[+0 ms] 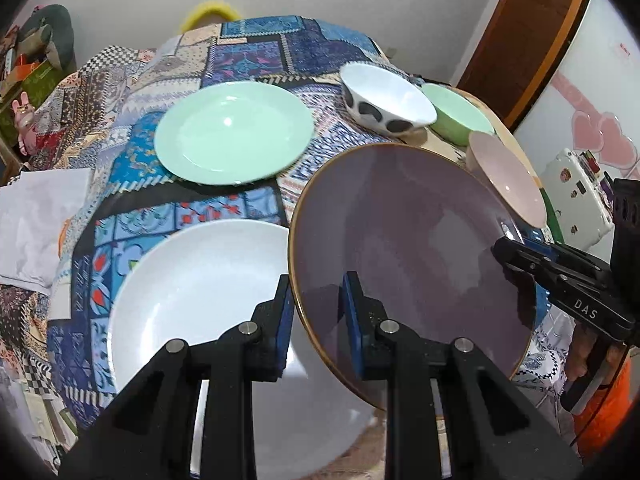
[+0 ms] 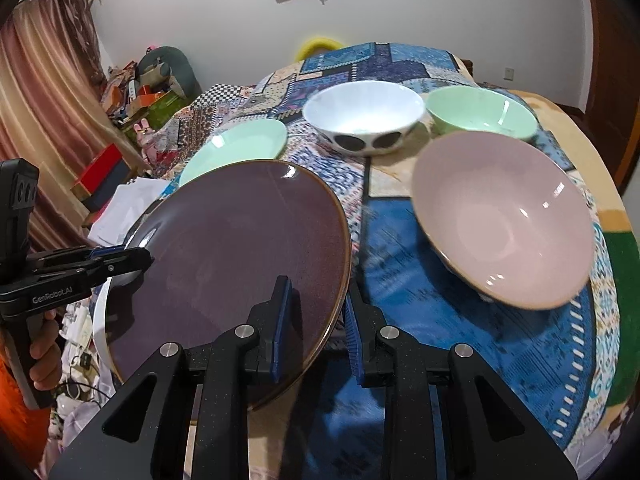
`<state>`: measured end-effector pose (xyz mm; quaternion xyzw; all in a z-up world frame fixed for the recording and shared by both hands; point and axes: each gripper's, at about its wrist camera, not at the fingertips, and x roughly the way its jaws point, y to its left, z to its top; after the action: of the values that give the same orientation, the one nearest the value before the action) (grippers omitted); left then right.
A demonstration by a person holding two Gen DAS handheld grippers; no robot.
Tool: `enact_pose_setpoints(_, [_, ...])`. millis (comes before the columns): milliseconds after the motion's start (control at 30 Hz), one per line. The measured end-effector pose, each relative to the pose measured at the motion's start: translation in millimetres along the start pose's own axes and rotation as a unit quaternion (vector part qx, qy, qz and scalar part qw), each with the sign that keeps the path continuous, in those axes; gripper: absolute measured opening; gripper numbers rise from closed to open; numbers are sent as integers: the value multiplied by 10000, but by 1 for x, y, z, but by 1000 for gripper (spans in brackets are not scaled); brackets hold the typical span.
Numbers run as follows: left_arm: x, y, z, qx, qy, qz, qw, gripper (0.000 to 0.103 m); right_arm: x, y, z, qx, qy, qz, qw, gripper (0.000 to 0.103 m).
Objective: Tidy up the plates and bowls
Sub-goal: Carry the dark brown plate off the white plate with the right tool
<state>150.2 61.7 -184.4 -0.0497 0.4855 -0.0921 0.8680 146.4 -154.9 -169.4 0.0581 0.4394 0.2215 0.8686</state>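
the left gripper is clamped on the near-left rim of the purple plate, one blue pad under the edge and the other on the plate's face, while the right gripper pinches the opposite rim of the same plate, so the plate hangs between the two, tilted and lifted off the patchwork tablecloth. in the left wrist view the right gripper reaches in from the right side of the purple plate, held by a hand near an orange sleeve. just left of the purple plate and partly beneath its edge lies the white plate, flat on the cloth. right of the purple plate, apart from it, sits the pink bowl. beyond the purple plate to its left lies the mint green plate, its near edge hidden by the purple plate in the right wrist view. farther behind the purple plate stands the white spotted bowl, and just beside that bowl, on its right, the green bowl. folded white paper lies far left of the purple plate at the cloth's edge.
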Motion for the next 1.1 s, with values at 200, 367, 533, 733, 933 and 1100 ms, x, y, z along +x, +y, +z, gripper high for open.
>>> enact_pose_setpoints(200, [13, -15, -2, 45, 178, -74, 9998, 24, -3, -15, -8, 55, 48, -69, 9999, 23])
enact_pose_setpoints(367, [26, -27, 1, 165, 266, -50, 9995, 24, -3, -30, -14, 192, 84, -110, 9997, 23])
enact_pose_setpoints(533, [38, -31, 5, 202, 351, -33, 9992, 24, 1, -38, -17, 321, 135, -118, 9993, 23])
enact_pose_setpoints(733, [48, -30, 7, 188, 476, -39, 9987, 24, 5, -44, -19, 333, 190, -121, 9992, 23])
enact_pose_setpoints(933, [52, -31, 3, 243, 521, 6, 9983, 24, 8, -49, -19, 373, 285, -120, 9988, 23])
enact_pose_setpoints(1100, [44, -33, 5, 291, 372, 98, 9988, 24, 8, -44, -18, 170, 387, -325, 9986, 26])
